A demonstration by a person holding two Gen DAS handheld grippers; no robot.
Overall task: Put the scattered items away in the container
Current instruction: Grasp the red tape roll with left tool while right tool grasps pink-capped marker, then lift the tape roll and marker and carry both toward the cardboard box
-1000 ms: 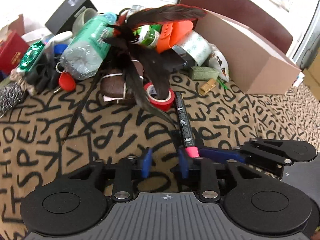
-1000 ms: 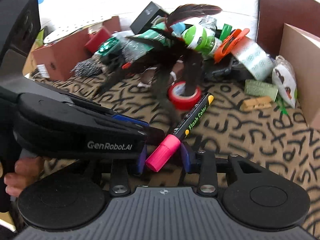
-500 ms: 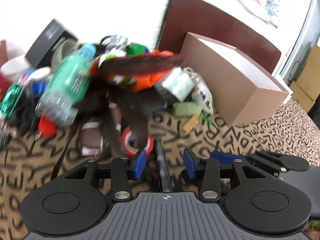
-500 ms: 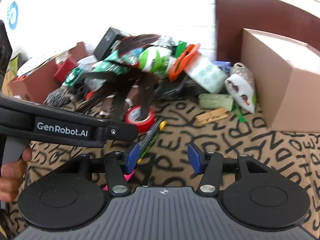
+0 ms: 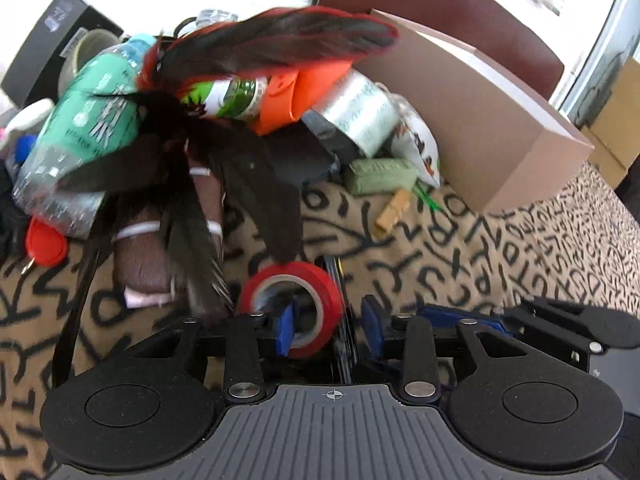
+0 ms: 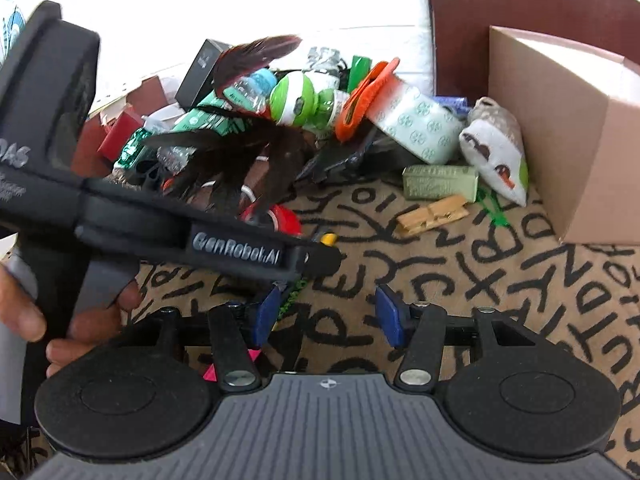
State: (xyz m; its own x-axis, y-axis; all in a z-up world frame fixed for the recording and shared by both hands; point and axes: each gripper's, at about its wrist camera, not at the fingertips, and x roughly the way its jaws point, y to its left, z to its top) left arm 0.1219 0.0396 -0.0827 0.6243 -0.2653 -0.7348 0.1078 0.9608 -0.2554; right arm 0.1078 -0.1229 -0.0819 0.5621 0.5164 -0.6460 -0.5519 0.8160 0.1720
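A red tape roll [image 5: 316, 280] lies on the lettered cloth right in front of my left gripper [image 5: 328, 328]. Its left pad sits in the roll's hole, and its right pad stands outside. The roll's wall and a black marker [image 5: 344, 344] lie between the closing jaws, with no firm press showing. My right gripper [image 6: 328, 316] is open over bare cloth. The marker's pink cap [image 6: 212, 372] shows under its left finger and its yellow end [image 6: 329, 238] further ahead. The cardboard box [image 5: 480, 120] [image 6: 560, 140] stands at the right.
A heap holds a green bottle [image 5: 88, 128], dark feathers [image 5: 248, 184], an orange piece [image 5: 296, 92] and patterned tape [image 6: 420, 124]. A green pack [image 6: 440, 182], a clothespin [image 6: 434, 214] and a pouch [image 6: 496, 156] lie near the box. The left gripper's body [image 6: 168, 220] and a hand [image 6: 24, 312] cross the right wrist view.
My right gripper let go of the marker's pink cap and opened; the marker now lies on the cloth. My left gripper moved forward onto the red tape roll, its jaws narrowing.
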